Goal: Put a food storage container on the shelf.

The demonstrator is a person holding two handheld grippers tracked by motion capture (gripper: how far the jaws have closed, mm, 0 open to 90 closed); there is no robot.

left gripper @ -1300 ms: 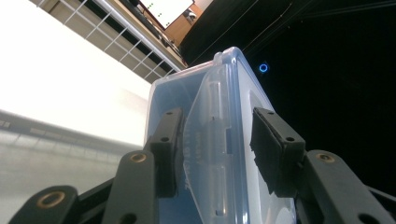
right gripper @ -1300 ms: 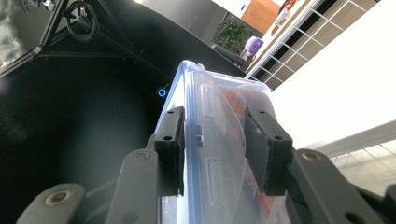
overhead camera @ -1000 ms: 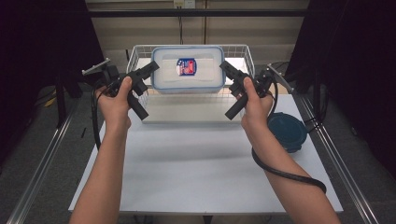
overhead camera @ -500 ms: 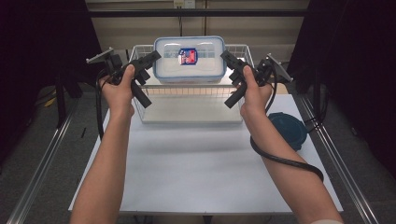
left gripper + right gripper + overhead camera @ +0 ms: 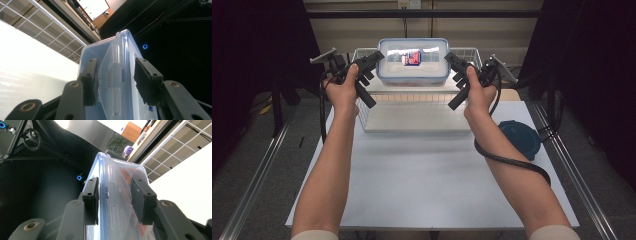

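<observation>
Container (image 5: 413, 62) carried farther over wire basket (image 5: 362, 107) — left gripper (image 5: 373, 59), right gripper (image 5: 452, 59) jaws clamped on its end latches.

The container (image 5: 414, 61) hangs above the wire basket (image 5: 412, 102) — the lid (image 5: 519, 139) lies right of it.
</observation>
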